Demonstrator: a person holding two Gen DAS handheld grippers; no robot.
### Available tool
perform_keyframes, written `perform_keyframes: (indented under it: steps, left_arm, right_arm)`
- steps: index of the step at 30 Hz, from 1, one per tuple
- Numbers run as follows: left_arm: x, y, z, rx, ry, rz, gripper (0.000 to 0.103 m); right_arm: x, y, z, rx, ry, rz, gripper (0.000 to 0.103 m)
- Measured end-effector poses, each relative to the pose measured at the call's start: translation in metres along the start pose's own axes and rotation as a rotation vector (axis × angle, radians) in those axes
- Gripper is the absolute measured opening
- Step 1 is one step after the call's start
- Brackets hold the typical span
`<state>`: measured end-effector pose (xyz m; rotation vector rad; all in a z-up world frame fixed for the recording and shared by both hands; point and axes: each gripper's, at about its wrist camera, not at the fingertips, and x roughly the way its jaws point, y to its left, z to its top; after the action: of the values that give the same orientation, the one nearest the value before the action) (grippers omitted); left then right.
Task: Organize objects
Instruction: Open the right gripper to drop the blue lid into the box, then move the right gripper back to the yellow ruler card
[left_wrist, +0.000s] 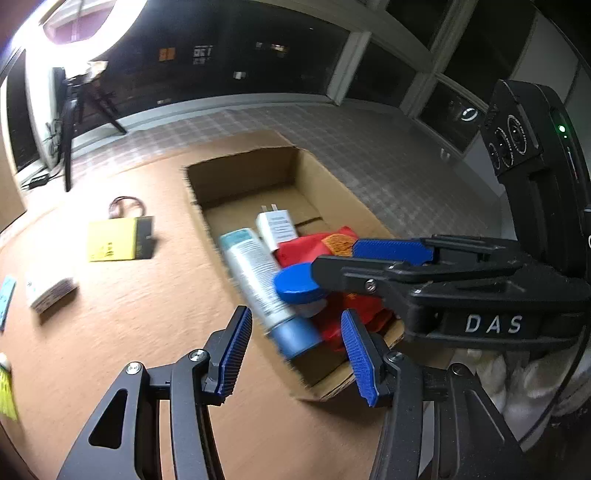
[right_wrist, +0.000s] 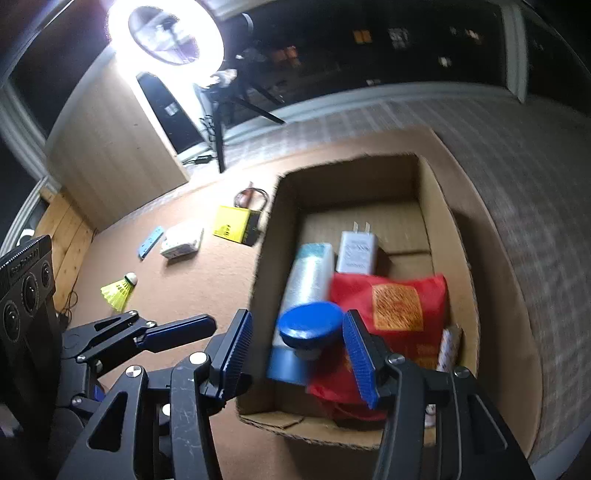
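Note:
An open cardboard box stands on the brown table. Inside lie a silver tube with a blue cap, a white charger plug and a red bag. My left gripper is open over the box's near wall; the tube's cap sits between its pads with a gap on each side. My right gripper is open above the box. A blue-lidded jar is between its pads, clear of the left one. In the left wrist view the right gripper reaches in from the right, the jar at its fingertip.
Left of the box on the table lie a yellow-and-black packet, a white pack, a blue strip, a yellow shuttlecock and a coiled cable. A checked cloth lies right of the box. A ring light on a tripod stands behind.

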<state>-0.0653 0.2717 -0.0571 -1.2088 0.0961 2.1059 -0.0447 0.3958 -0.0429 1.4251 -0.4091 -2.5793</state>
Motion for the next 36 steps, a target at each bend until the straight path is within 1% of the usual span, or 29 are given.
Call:
perform_keyframes:
  steps: [4,7,14,17,21,26,29,32,36]
  left_arm:
    - [-0.021,0.017,-0.01,-0.021,-0.018,0.031,0.056]
    - [-0.04,0.036,-0.022,-0.055,-0.032,0.058,0.056]
    - [-0.087,0.088,-0.056,-0.185,-0.065,0.125,0.057]
    - [-0.105,0.108,-0.075,-0.229,-0.071,0.153,0.057]
    - [-0.125,0.129,-0.101,-0.287,-0.074,0.186,0.057]
    - [-0.144,0.152,-0.13,-0.359,-0.08,0.215,0.057]
    - [-0.154,0.163,-0.144,-0.397,-0.086,0.227,0.057]
    - [-0.161,0.173,-0.156,-0.431,-0.092,0.238,0.057]
    - [-0.167,0.184,-0.17,-0.468,-0.094,0.244,0.057]
  right_arm:
    - [-0.001,0.018,0.009,-0.07,-0.037,-0.001,0.048]
    - [0.0,0.03,0.019,-0.116,-0.04,-0.002,0.048]
    - [0.012,0.073,0.046,-0.26,-0.042,-0.017,0.048]
    - [0.026,0.092,0.056,-0.34,-0.008,-0.013,0.049]
    - [0.052,0.122,0.068,-0.47,0.034,-0.028,0.06]
    - [0.089,0.144,0.082,-0.602,0.079,-0.058,0.061]
    - [0.113,0.147,0.09,-0.616,0.13,-0.058,0.063]
    - [0.134,0.144,0.1,-0.575,0.186,-0.052,0.066]
    - [0.157,0.145,0.105,-0.59,0.222,-0.094,0.067]
